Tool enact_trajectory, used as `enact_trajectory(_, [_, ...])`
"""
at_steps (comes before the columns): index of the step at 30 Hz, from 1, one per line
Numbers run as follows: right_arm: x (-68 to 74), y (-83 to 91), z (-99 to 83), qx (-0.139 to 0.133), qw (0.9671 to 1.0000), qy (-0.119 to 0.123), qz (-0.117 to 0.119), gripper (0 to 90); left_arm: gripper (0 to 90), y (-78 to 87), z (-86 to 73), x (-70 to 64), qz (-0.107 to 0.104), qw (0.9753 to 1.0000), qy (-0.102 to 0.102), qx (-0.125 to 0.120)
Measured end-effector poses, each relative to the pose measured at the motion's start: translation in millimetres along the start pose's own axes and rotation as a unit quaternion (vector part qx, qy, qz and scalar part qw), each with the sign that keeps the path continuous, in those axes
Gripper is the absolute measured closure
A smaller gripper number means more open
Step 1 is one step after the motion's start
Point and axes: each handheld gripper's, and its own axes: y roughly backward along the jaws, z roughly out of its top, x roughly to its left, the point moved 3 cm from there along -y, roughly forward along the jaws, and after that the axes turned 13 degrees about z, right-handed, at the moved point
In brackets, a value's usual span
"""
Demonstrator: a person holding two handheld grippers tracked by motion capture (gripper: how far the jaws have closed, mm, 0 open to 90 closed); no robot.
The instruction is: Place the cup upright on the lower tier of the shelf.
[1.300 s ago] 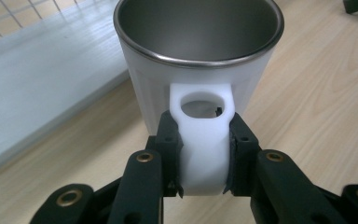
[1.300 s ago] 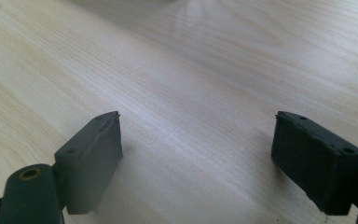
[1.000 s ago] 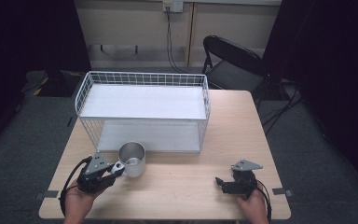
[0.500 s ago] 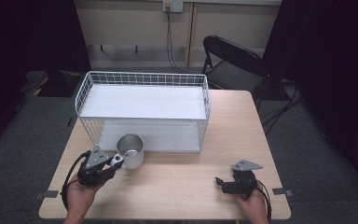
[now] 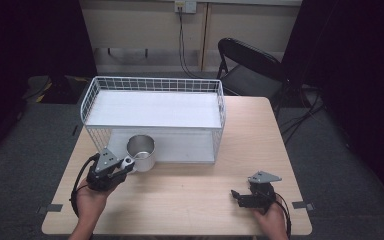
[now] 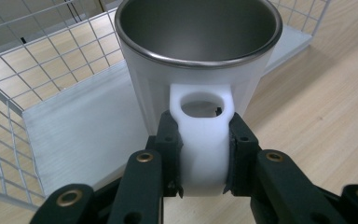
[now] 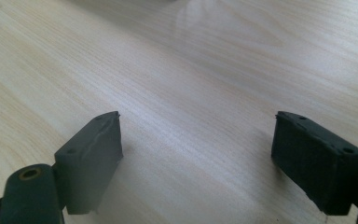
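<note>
The left tool (image 6: pixel 204 156) squeezes the white handle of the metal cup (image 6: pixel 198 51), which sits at the near left edge of the wire basket (image 5: pixel 220 107). The right tool (image 7: pixel 209 154) rests wide open on the wooden surface (image 5: pixel 190 195), far from the cup, holding nothing.

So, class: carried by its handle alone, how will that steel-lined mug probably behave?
The mug looks rigid, so the handle shouldn't flex. Gripped by the left gripper off to one side, it may sag or swivel. It looks empty, so probably light.
</note>
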Motion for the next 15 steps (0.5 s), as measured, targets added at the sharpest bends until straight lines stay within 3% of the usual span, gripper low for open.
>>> enact_trajectory(15, [0.0,0.0,0.0,0.0,1.0,0.0,0.0,15.5,72.0,-12.2,9.7,2.4,0.025,0.9997,0.005,-0.006])
